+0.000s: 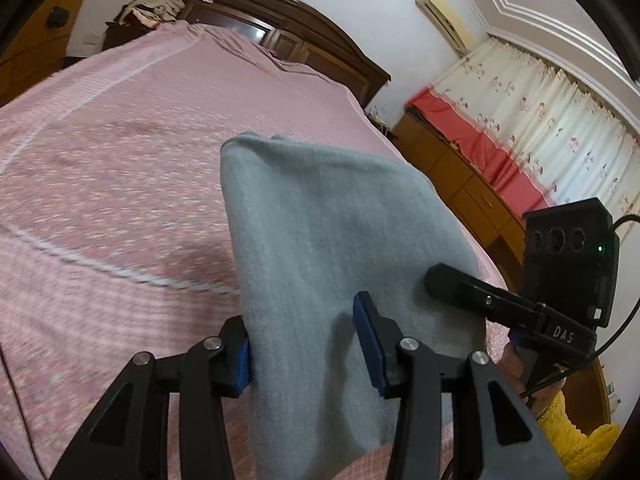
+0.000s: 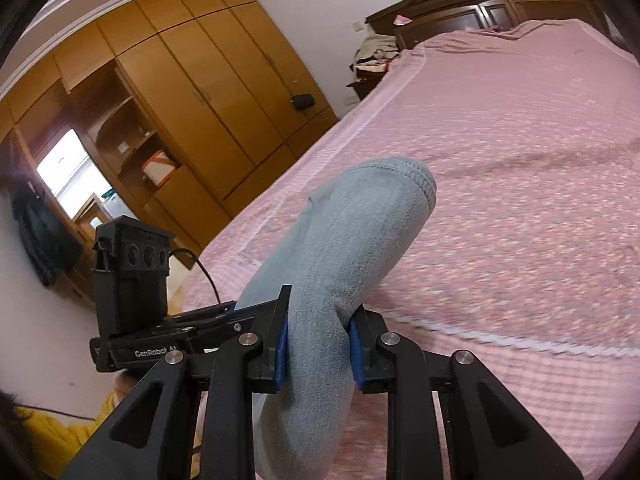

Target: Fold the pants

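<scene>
The grey-blue fleece pants (image 1: 320,220) hang lifted above the pink bed cover (image 1: 120,160), bunched between both grippers. My left gripper (image 1: 306,354) has a thick fold of the cloth between its blue pads and is shut on it. More cloth spreads out behind its right finger. My right gripper (image 2: 320,344) is shut on a rolled part of the pants (image 2: 360,232), whose stitched hem end points out over the bed. In the left wrist view a black finger of the right gripper (image 1: 440,280) rests on the cloth's right edge.
The bed cover (image 2: 500,160) runs to a dark wooden headboard (image 1: 280,20), with a clothes pile (image 1: 156,8) beside it. A wooden wardrobe (image 2: 200,100) stands to the left and curtains (image 1: 540,140) hang to the right. A yellow sleeve (image 1: 580,440) shows at the edge.
</scene>
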`<state>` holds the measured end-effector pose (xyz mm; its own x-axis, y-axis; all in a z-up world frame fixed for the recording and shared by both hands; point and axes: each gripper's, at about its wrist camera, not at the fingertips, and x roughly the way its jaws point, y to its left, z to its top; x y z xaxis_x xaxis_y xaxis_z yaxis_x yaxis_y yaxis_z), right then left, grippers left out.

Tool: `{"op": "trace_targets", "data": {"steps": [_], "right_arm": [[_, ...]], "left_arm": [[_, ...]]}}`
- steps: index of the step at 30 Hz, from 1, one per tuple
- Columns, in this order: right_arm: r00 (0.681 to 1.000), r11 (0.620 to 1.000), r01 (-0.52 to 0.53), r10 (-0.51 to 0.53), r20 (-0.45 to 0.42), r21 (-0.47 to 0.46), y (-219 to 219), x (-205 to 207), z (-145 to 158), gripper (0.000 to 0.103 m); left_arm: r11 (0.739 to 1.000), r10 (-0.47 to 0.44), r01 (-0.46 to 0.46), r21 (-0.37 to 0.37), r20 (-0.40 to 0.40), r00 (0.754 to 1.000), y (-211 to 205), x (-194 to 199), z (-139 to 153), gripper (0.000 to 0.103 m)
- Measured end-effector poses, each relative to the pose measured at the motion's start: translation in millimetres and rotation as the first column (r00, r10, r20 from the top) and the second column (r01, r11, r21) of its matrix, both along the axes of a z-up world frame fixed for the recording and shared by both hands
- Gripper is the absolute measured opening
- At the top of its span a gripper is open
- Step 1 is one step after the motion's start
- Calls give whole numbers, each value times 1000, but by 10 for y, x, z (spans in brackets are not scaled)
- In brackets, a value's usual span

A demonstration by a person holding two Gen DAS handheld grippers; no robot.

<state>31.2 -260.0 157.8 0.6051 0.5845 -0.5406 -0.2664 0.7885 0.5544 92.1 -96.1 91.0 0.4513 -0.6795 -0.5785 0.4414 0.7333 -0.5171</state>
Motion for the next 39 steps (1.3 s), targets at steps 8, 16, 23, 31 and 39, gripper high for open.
{"op": "trace_targets", "data": {"steps": [8, 16, 23, 31, 39], "right_arm": [[996, 994, 78, -81, -37, -82, -496, 121, -274, 25], [976, 972, 139, -167, -142, -188, -646, 192, -742, 31], [958, 951, 184, -230, -170, -250, -619, 148, -710, 37], [952, 897, 221, -283, -115, -383, -497, -226, -511, 37], [937, 913, 239, -306, -167, -330, -388, -619, -649, 37]], "left_arm": [[995, -73, 76, 57, -53, 996, -710, 331, -221, 45], [978, -86, 97, 183, -65, 994, -1036, 524, -503, 48], [978, -74, 88, 188, -77, 994, -898, 500, -560, 51], [962, -82, 85, 260, -21, 996, -771, 62, -307, 49], [931, -52, 55, 362, -18, 999, -695, -168, -405, 57]]}}
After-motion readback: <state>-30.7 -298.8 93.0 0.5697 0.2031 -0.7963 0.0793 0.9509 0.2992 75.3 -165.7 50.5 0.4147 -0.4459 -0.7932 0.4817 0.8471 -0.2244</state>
